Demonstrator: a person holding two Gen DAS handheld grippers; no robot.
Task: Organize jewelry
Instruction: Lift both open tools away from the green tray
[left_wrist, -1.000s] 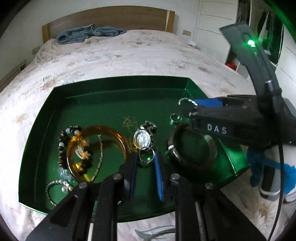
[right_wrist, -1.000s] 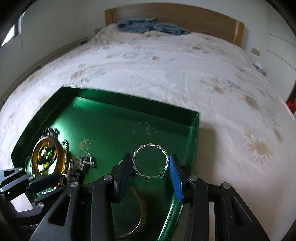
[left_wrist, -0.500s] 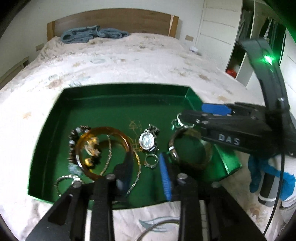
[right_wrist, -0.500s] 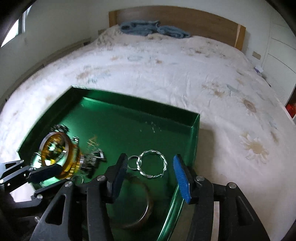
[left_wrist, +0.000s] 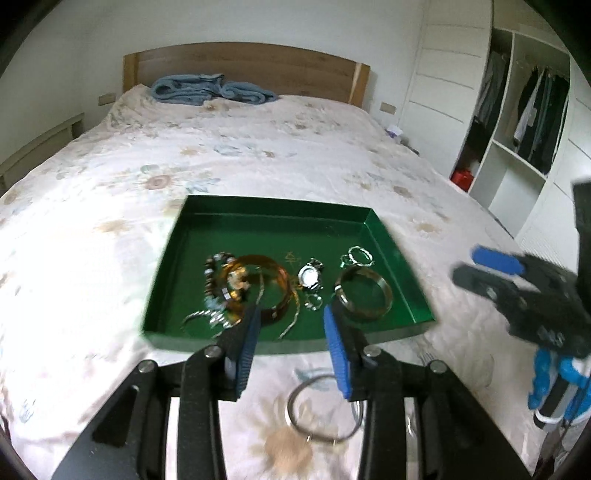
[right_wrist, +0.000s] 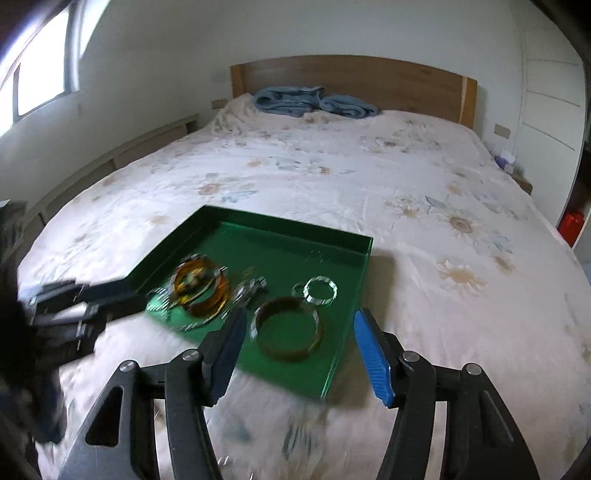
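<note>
Left claw (left_wrist: 291, 332) open, nothing between blue pads, hovering over near edge of green tray (left_wrist: 258, 221). Right claw (right_wrist: 299, 343) open wide, empty, above near right corner of tray. Inside tray: amber bangle (left_wrist: 264, 284), bead bracelet (left_wrist: 214, 273) touching it, watch (left_wrist: 310, 277) mid-tray, brown bangle (left_wrist: 364, 291) at right, twisted silver ring (left_wrist: 360, 254) just behind. Tray on flowered bedspread (left_wrist: 258, 158). Thin metal hoop (left_wrist: 321, 410) on bedspread, outside tray, near left claw.

Green tray (left_wrist: 266, 221) – amber bangle (left_wrist: 275, 275), floral bedspread (left_wrist: 258, 155)
</note>
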